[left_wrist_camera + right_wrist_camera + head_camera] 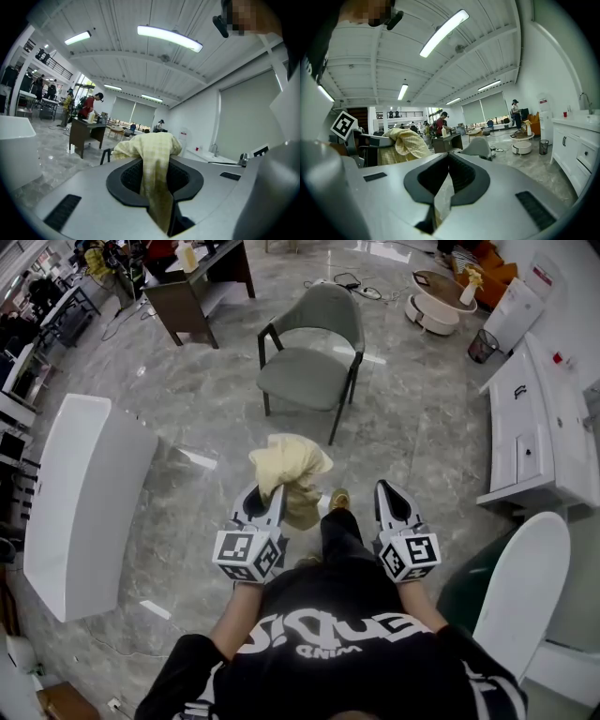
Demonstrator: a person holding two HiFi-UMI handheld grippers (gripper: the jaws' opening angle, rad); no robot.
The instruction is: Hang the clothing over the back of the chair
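— What takes up the most room?

— The grey marble floor [412, 427]; on it, at the left, a long white curved table [84, 493], and along the right wall a white cabinet [539, 427] with drawers.

— And the chair?

— The grey-green armchair [309, 371] stands on black legs ahead of the person, well apart from both grippers; its seat faces the person and its back is on the far side; nothing lies on it. Beyond it at the left is a dark brown desk [192, 292]; at the upper right, a round low table [441, 296] with a mesh waste bin [483, 345] near it.

— Where is the clothing?

— The pale yellow checked garment [289, 470] is up in the air, between the person and the armchair, touching neither floor nor chair; it bunches above the jaw tips and a fold trails down past them.

— Who holds it?

— The left gripper [265, 498]; its own view shows the jaws clamped on a strip of the fabric, which runs down between the black pads.

— And the other one?

— The right gripper [391, 495] is level with the left, just beside the garment but apart from it; its jaws are drawn together with nothing between them.
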